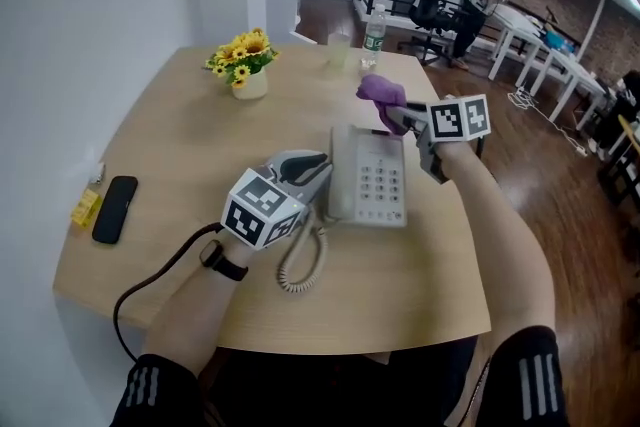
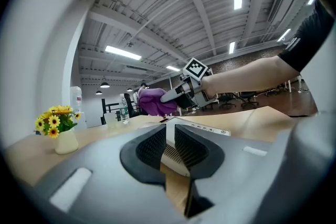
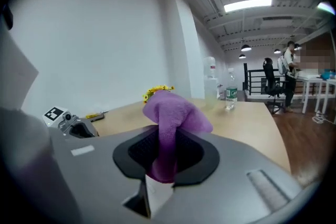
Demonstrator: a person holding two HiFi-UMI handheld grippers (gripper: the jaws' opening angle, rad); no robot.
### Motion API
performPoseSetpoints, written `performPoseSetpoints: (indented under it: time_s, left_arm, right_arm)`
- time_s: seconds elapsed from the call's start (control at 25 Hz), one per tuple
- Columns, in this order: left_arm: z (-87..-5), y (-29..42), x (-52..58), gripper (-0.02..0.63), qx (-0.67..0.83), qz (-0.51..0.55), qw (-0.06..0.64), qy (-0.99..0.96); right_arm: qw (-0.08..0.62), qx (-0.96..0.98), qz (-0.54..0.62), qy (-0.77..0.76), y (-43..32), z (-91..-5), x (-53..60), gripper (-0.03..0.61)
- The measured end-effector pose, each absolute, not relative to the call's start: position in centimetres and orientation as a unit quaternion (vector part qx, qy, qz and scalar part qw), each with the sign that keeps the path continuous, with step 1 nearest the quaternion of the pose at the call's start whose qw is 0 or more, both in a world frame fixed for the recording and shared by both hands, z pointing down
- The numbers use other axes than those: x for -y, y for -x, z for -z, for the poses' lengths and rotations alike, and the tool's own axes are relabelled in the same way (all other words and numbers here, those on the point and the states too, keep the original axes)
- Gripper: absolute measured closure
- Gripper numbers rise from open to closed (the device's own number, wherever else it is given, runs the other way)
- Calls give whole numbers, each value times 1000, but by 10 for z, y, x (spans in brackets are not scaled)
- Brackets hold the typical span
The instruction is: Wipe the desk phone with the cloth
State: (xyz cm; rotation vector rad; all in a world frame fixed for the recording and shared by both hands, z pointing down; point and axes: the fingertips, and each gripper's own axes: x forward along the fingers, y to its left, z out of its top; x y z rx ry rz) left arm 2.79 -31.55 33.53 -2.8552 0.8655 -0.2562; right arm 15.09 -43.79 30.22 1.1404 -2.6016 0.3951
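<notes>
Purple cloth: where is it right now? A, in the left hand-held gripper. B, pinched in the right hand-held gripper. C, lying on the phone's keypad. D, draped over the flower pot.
B: the right gripper view shows the purple cloth clamped between the jaws of the right hand-held gripper, and the head view shows it off the desk phone.
</notes>
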Motion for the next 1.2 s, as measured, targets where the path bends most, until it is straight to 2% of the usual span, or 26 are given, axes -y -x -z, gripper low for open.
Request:
performPoseSetpoints:
  time_s: [0.36,0.56,0.84,1.08,1.2]
  left_arm:
    - [-339,-28,315,569,-288,91,74,951]
    - [-338,-30,314,569,-287,90,76,951]
    - [-338,-29,315,569,-288,91,77,950]
    - [-339,-30,314,569,-287,92,77,950]
    - [-339,-29,315,569,-287,92,77,950]
  right_arm:
    - [137,927,-134,-321,-103,-299,440,506]
    - [221,915,-130,-311,-87,-347,434,508]
    - [297,866,-154,-372,-147,-358,437,508]
    - [383,815,-124,-416,-208,-360,433,508]
    - [380,820,-102,-416,-206,-343,430,506]
